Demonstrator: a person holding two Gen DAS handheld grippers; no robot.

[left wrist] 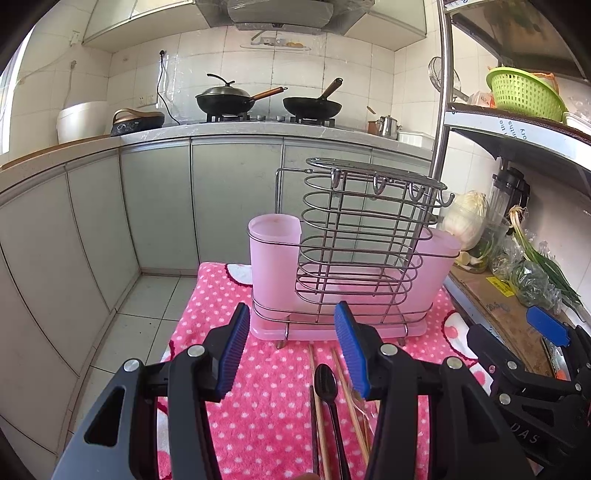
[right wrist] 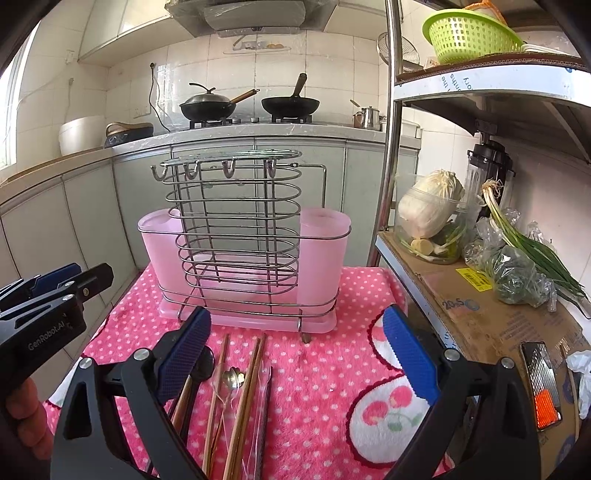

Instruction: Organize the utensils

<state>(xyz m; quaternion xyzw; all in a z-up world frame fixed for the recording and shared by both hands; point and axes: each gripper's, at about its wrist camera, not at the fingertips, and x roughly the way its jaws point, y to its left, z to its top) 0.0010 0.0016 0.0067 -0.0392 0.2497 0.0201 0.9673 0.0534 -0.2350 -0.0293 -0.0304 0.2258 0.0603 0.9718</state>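
A wire utensil rack (left wrist: 354, 240) with two pink plastic cups (left wrist: 275, 254) stands on a pink polka-dot towel (left wrist: 266, 406); it also shows in the right wrist view (right wrist: 236, 236). In front of it lie a black spoon (left wrist: 327, 384), wooden chopsticks (left wrist: 349, 391) (right wrist: 247, 387) and a small metal spoon (right wrist: 232, 376). My left gripper (left wrist: 295, 354) is open and empty above the towel, just left of the utensils. My right gripper (right wrist: 299, 362) is open and empty, over the towel right of the utensils. Each gripper shows at the edge of the other's view.
A metal shelf (right wrist: 480, 314) to the right holds a cardboard sheet, a cabbage (right wrist: 428, 206), green onions, a blender and a green colander (right wrist: 469, 35). Grey cabinets and a counter with two woks (left wrist: 225, 99) stand behind. Tiled floor lies to the left.
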